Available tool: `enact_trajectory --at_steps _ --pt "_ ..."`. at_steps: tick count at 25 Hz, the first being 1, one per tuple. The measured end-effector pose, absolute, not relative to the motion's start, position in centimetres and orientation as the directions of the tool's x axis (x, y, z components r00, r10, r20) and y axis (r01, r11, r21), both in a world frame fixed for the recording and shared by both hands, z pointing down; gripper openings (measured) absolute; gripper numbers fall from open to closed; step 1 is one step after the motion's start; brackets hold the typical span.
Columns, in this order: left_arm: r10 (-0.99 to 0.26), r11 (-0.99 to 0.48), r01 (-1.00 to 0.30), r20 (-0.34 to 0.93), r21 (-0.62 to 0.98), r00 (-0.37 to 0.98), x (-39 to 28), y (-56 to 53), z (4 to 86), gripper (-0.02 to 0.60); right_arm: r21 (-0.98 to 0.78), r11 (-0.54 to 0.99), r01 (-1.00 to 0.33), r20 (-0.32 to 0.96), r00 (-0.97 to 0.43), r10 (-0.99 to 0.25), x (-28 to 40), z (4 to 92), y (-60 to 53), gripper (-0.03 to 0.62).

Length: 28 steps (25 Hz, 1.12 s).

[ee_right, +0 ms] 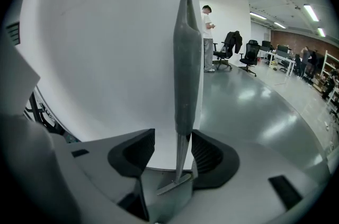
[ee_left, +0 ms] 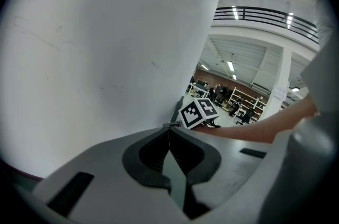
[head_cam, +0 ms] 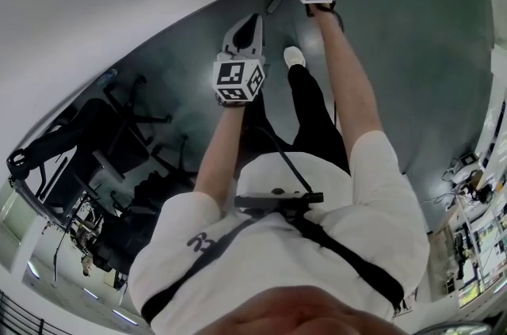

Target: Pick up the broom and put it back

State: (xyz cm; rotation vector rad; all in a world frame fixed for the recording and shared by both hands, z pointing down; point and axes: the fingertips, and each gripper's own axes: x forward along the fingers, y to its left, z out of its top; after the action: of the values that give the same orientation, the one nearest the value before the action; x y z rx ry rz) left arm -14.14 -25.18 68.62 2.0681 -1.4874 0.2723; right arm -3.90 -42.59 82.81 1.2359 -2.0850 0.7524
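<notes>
Broom (ee_right: 186,69) stands upright against the wall (ee_right: 95,59). Its grey grip rises along the wall's outer edge, with a thinner shaft running down below the grip. The right gripper (ee_right: 173,138) faces the wall with its jaws spread wide on either side of the broom. The left pad is well clear of the grip. The right pad sits just beside it, and whether the two touch cannot be told, so nothing is clamped. From the head view the person's right arm is stretched out to the wall, and the broom's shaft slants down along the wall to the dark floor (ee_right: 254,106). The left gripper (ee_left: 169,132) is held nearer the body and also points toward the wall. Its jaws are pressed together with nothing between them. Its own view is mostly filled by the wall. That view also shows the right gripper's cube (ee_left: 198,112) at the wall's lower edge, ahead of the person's bare forearm. Past the wall's edge, far across the floor, a person (ee_right: 207,37) stands near two black chairs (ee_right: 230,48).
</notes>
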Motion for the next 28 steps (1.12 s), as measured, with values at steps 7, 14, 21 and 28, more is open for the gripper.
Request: enact_trajectory --at_steps 7,14,21,28 --pt "-0.803 -0.222 -0.917 0.471 0.332 0.365 -13.9 -24.8 68.5 0.012 -0.173 0.408 -0.896 0.733 -0.394 -0.555 -2.4 82.8 -41.6 0.196" --pt "-0.806 -0.223 -0.918 0.468 0.328 0.363 -13.8 -24.5 68.7 0.011 -0.205 0.428 -0.88 0.713 -0.433 -0.551 -2.1 82.9 -41.9 0.196" --pt "-0.8 -0.212 -0.92 0.482 0.329 0.356 -14.0 -23.8 69.5 0.011 -0.247 0.43 -0.868 0.683 -0.471 -0.558 -2.5 82.8 -42.3 0.195" --pt "-0.796 -0.212 -0.92 0.488 0.329 0.358 -14.0 -23.2 70.6 0.011 -0.229 0.392 -0.891 0.678 -0.435 -0.593 -1.5 83.1 -42.5 0.121"
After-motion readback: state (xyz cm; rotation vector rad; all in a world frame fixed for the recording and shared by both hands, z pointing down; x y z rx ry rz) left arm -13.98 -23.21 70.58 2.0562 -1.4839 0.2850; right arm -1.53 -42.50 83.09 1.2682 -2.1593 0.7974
